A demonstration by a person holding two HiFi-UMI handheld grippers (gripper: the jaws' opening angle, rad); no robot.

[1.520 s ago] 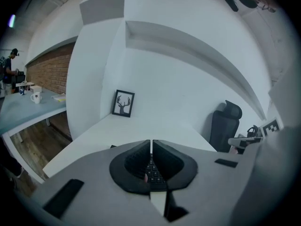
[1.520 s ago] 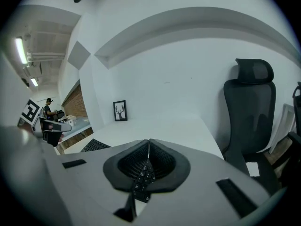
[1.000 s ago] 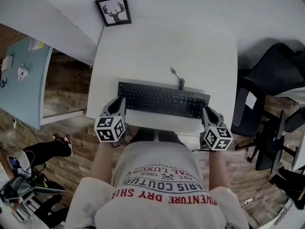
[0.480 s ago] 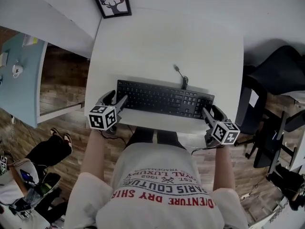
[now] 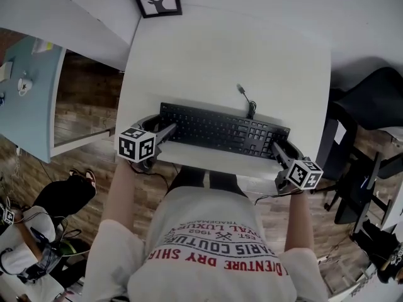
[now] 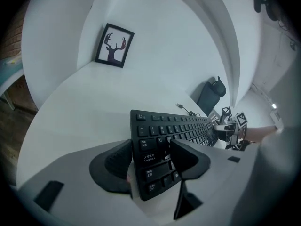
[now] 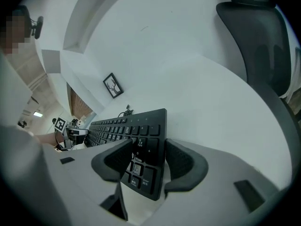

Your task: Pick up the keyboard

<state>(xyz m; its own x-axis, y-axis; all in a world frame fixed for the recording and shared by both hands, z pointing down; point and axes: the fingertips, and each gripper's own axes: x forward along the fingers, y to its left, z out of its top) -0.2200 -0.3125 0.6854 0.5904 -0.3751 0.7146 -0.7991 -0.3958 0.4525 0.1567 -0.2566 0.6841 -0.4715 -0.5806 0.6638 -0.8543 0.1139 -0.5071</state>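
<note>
- the flat black keyboard lies by the white table's 6 o'clock edge. your left gripper straddles its 9 o'clock end, jaws opening. your right gripper straddles its 3 o'clock end, jaws closing, not pressing.
- an uneven grip could tip it off that edge.
- the table is bare toward 12 o'clock.

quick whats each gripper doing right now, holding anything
left gripper: jaws opening, left end of the keyboard between them, not gripped.
right gripper: jaws closing, right end of the keyboard between them, not gripped.
</note>
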